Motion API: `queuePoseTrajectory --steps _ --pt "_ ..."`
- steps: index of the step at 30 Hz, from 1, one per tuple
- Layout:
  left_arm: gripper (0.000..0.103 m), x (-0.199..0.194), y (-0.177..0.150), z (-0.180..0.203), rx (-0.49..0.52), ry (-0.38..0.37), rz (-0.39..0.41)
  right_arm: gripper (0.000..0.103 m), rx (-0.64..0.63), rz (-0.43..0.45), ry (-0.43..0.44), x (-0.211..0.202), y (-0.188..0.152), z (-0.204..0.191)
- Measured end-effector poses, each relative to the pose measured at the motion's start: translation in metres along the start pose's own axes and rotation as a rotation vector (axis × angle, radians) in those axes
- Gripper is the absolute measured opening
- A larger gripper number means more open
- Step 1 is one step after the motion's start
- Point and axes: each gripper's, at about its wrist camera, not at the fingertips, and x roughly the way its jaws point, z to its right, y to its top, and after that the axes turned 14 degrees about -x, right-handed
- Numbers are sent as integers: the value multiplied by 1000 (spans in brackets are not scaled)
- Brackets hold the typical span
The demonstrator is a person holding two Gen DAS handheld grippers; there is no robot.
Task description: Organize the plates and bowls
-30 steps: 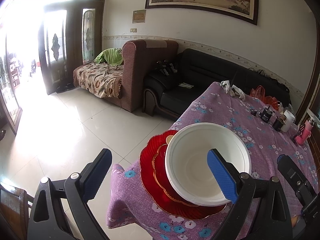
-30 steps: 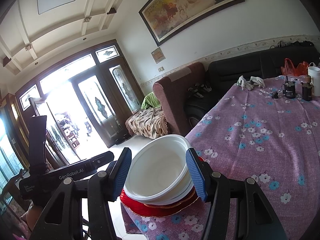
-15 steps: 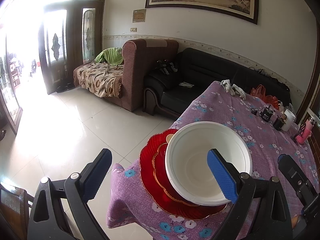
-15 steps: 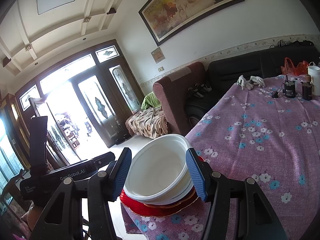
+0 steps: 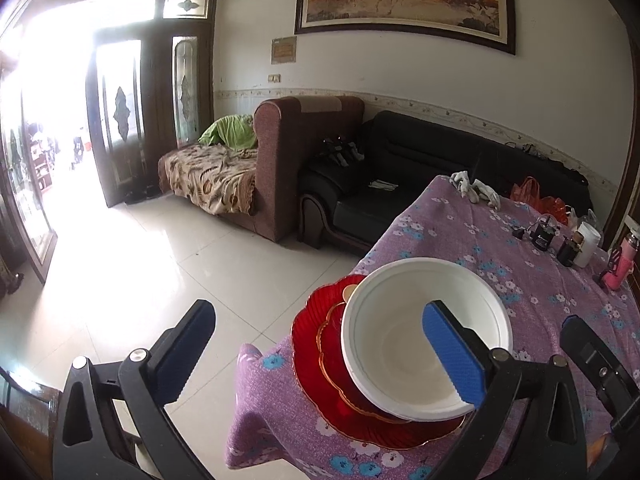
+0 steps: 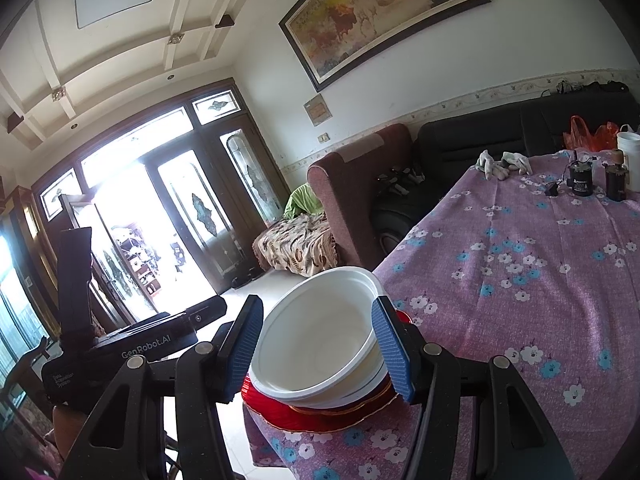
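While a white bowl (image 5: 416,340) sits nested in a stack on red plates (image 5: 320,364) at the near corner of the purple floral tablecloth (image 6: 520,260), we hold our right gripper (image 6: 320,344) around it, its blue pads at nine and three o'clock of the bowl; whether they press the rim we cannot tell. Our left gripper (image 5: 320,354) is released, jaws spread wide, its right pad in front of the bowl. Small bottles (image 5: 560,240) stand at two o'clock.
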Motion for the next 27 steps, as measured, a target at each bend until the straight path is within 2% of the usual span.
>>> queuePoseTrajectory --steps 4,9,11,15,23,27 --pt "103 -5 1 -5 -25 -37 18 61 3 -2 3 1 0 1" --pt "103 -13 5 -15 -82 -41 72 61 -4 -2 7 2 0 1" --pt "103 -14 7 -18 -109 -16 87 61 -1 -7 11 4 -1 2" --pt "103 -7 5 -11 -69 42 80 61 3 -16 21 7 -3 2" --pt "103 -5 6 -4 -60 10 50 61 5 -17 19 8 -3 4" --pt "103 -6 8 -2 -43 21 56 61 14 -15 18 7 -3 6"
